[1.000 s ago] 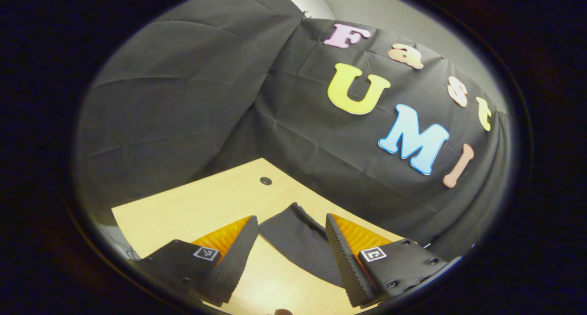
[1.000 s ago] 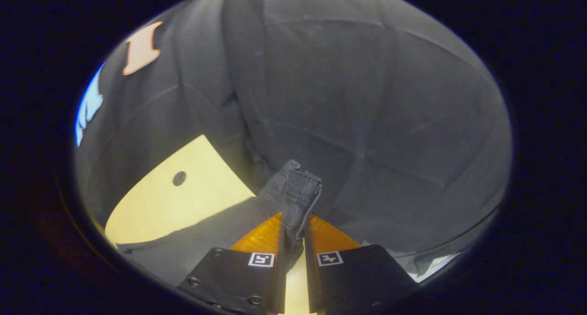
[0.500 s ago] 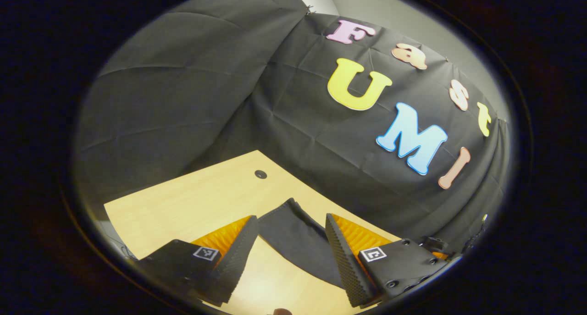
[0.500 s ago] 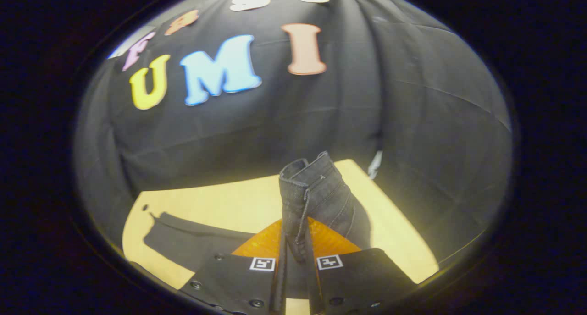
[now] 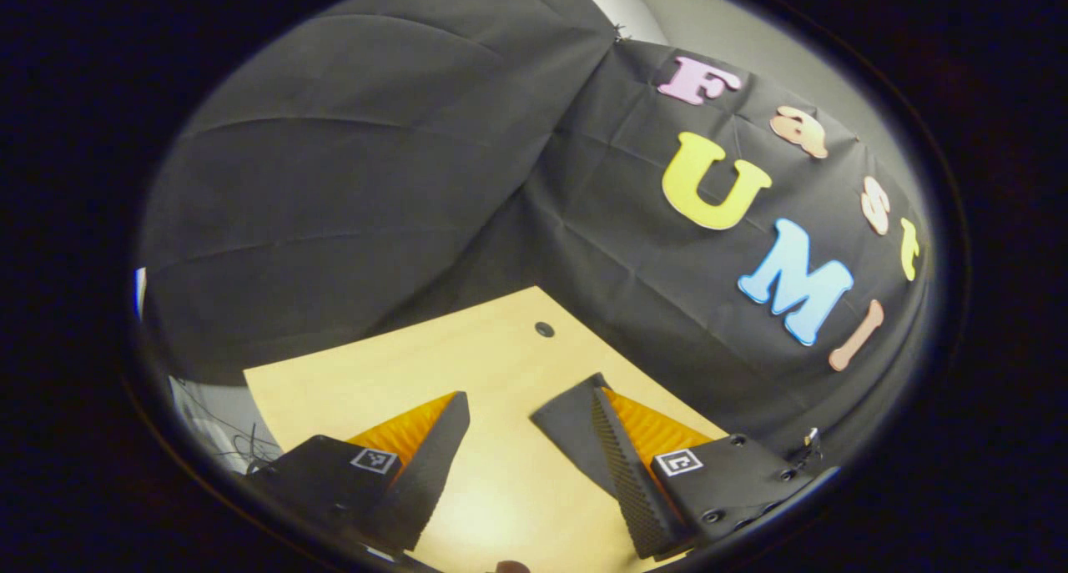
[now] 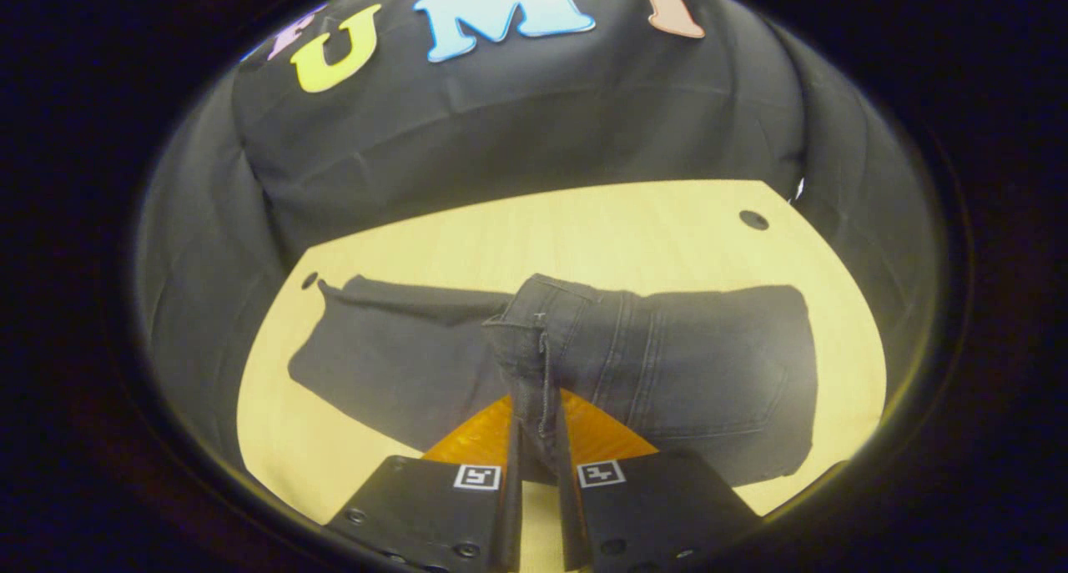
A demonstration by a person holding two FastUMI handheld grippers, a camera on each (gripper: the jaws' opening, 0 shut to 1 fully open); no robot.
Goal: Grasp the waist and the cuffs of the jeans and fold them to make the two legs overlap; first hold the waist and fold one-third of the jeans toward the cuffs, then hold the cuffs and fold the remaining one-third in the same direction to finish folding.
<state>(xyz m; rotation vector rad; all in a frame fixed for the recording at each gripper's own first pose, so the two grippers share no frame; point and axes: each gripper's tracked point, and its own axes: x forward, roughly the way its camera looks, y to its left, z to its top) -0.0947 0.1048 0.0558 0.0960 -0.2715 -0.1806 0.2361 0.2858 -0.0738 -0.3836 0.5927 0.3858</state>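
Note:
Dark grey jeans (image 6: 709, 364) lie across the pale wooden table (image 6: 601, 231) in the right gripper view. Their legs (image 6: 392, 364) stretch flat to the left and the waist part is folded over toward them. My right gripper (image 6: 536, 439) is shut on the waistband edge (image 6: 534, 339), which stands up from between its fingers. In the left gripper view my left gripper (image 5: 530, 456) is open above the table (image 5: 417, 373), nothing between its fingers. A dark corner of the jeans (image 5: 571, 423) lies just by its right finger.
Black cloth walls close off the table's far sides in both views. Small round holes sit in the tabletop, one hole (image 6: 753, 220) at the far right and another hole (image 5: 544, 329) near the far edge in the left gripper view. Cables (image 5: 225, 448) hang beyond the table's left edge.
My right gripper has swung round and carried the waistband over the legs, so the waist part now lies folded on them. My left gripper shifted left, off the jeans' end.

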